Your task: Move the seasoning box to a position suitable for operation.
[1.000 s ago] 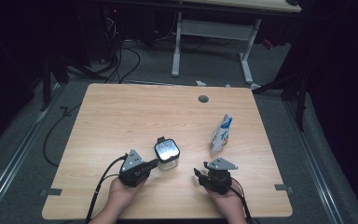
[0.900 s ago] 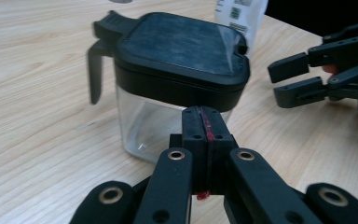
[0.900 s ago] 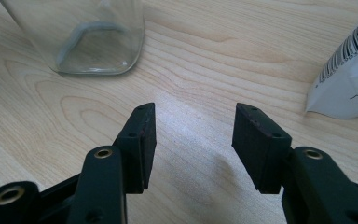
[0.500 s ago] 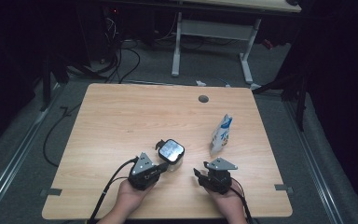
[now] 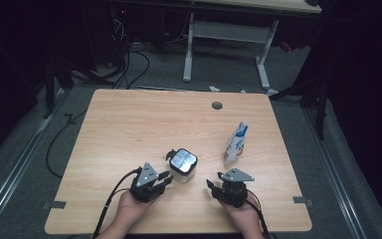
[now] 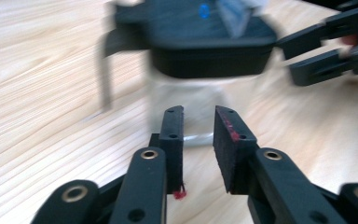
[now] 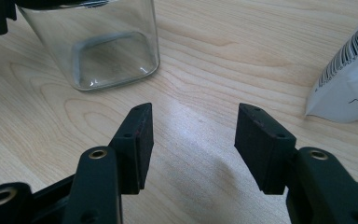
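From above, I saw one glass jar (image 5: 182,166) and one pouch (image 5: 236,142) on the table (image 5: 129,119), with open wood behind them. My left gripper (image 5: 165,180) had slid nearer the jar than before. Its own view showed the jaws just parted, empty (jar just ahead). My right gripper (image 7: 192,133) stood open, empty.

The jar (image 5: 182,165) stood on the table (image 5: 129,129) just ahead of the left gripper (image 5: 165,180), ahead-left of the right gripper (image 5: 211,185); the pouch (image 5: 236,143) stood ahead-right of that one.
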